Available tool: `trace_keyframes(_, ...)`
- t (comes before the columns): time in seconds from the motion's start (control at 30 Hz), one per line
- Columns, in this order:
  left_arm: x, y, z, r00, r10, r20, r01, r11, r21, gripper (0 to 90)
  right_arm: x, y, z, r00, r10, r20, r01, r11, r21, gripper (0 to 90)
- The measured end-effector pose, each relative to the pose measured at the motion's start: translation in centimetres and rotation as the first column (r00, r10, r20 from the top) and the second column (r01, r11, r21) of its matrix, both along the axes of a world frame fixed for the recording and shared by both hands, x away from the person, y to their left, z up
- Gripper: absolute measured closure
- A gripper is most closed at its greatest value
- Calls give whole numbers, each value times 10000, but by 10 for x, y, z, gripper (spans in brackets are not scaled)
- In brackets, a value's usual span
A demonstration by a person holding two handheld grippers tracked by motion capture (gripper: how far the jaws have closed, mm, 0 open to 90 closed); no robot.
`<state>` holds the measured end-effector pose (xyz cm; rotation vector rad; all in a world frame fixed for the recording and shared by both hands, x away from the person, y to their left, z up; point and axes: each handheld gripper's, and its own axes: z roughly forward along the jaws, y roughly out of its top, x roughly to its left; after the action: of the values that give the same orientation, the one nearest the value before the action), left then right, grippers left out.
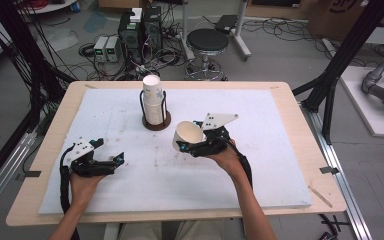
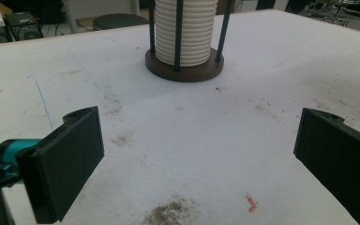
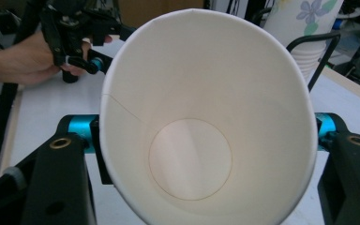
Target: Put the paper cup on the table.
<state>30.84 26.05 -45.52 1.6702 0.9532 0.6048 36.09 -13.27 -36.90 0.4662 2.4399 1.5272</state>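
A stack of white paper cups [image 1: 151,99] stands upright in a black wire holder with a round brown base [image 1: 156,122] at the table's back middle. My right gripper [image 1: 187,144] is shut on a single white paper cup [image 1: 186,134], tilted with its mouth toward the camera, just right of the holder. In the right gripper view the empty cup [image 3: 201,117] sits between both jaws, squeezed slightly oval. My left gripper [image 1: 114,161] rests low at the front left, open, nothing between its fingers. Its view looks over bare mat to the cup stack [image 2: 185,33].
A white foam mat [image 1: 260,165] covers the wooden table [image 1: 300,135]; it carries dirt smudges and a small orange scrap [image 2: 251,203]. Behind the table stand a black stool [image 1: 207,42], electronics boxes and cables on the floor. A black frame post [image 1: 330,95] rises at the right.
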Motion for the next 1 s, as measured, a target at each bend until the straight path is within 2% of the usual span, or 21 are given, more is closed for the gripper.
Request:
trace_keyframes(0.2, 0, 0, 0, 10000, -6, 3, 6, 10000, -38, 18, 3, 7, -5, 9998, -197, -4, 197, 9978, -632, 323)
trace_keyframes(0.57, 1, 0, 0, 10000, -9, -72, 9, 10000, 3, 18, 15, 19, -19, 9984, -397, -392, 342, 9908, -1311, 323)
trace_keyframes(0.73, 1, 0, 0, 10000, -27, -61, 27, 10000, 7, 18, 20, 26, -28, 9959, -576, -705, 428, 9799, -1951, 323)
trace_keyframes(1.0, 1, 0, 0, 10000, -37, -60, 37, 10000, -5, 18, 25, 38, -37, 9941, -586, -916, 357, 9716, -2341, 324)
